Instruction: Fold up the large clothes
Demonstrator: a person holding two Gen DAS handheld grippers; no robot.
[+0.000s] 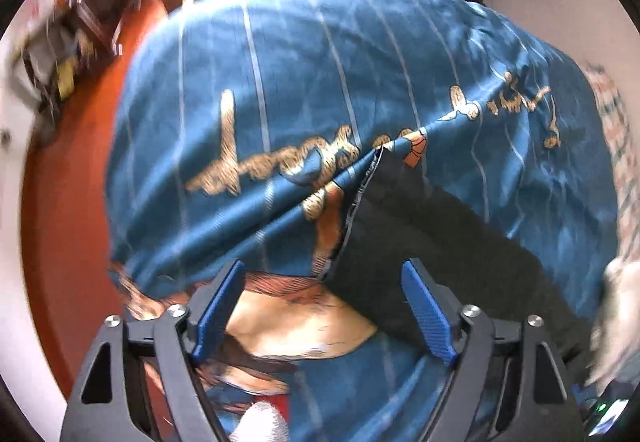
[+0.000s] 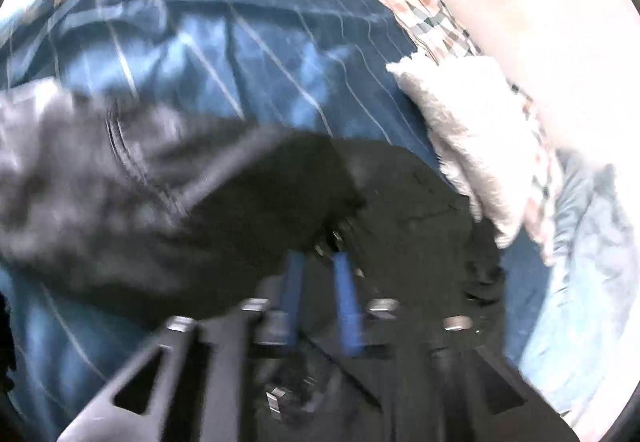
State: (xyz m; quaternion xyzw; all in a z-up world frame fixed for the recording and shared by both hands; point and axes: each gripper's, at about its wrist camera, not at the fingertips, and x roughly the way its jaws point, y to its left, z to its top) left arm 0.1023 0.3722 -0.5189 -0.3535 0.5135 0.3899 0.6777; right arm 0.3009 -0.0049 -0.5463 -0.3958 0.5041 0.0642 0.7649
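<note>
A black garment (image 1: 424, 242) lies on a blue striped bedsheet (image 1: 280, 82) with gold lettering. My left gripper (image 1: 324, 282) is open and empty, held above the sheet at the garment's left edge. In the right wrist view the garment (image 2: 200, 182) is lifted and blurred. My right gripper (image 2: 320, 258) has its blue fingers (image 2: 346, 302) close together, shut on a fold of the black garment near its edge.
A white fuzzy towel (image 2: 468, 130) and a checkered cloth (image 2: 416, 6) lie at the bed's right side. Orange-red floor (image 1: 72, 182) and cluttered furniture (image 1: 68, 42) lie to the left of the bed.
</note>
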